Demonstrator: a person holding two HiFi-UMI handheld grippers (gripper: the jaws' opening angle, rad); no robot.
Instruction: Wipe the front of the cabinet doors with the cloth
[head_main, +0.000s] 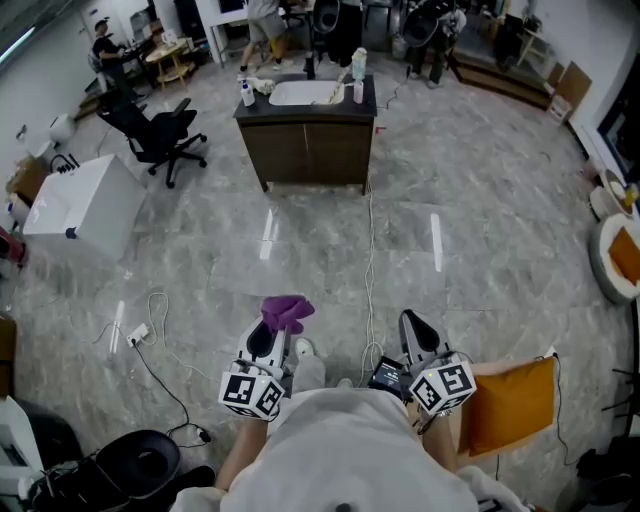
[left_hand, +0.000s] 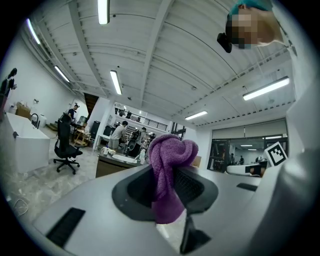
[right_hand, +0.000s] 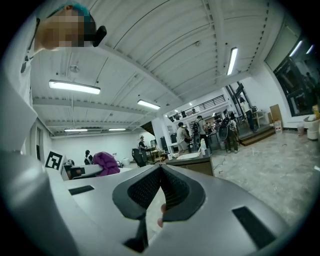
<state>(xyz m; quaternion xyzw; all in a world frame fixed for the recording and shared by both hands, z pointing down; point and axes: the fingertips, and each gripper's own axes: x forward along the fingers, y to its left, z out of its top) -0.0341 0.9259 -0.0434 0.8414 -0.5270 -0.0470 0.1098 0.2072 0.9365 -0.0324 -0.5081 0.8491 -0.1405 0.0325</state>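
We read the left gripper as clamped on the purple cloth, a bunched terry fold that stands up between its ribbed black pads. The right gripper has its pads pressed together and holds nothing. The head view shows the dark wood-grain cabinet and its white basin well ahead across the glossy marbled floor. The gripper views show the cabinet only small and distant. The marker cubes carry square black-and-white codes, and no text is legible.

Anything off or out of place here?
Nothing spilled or damaged. A loose cable trails across the floor from the cabinet toward the person: possible trip hazard. The cloth sits bunched in the left tongs, not spread for wiping.
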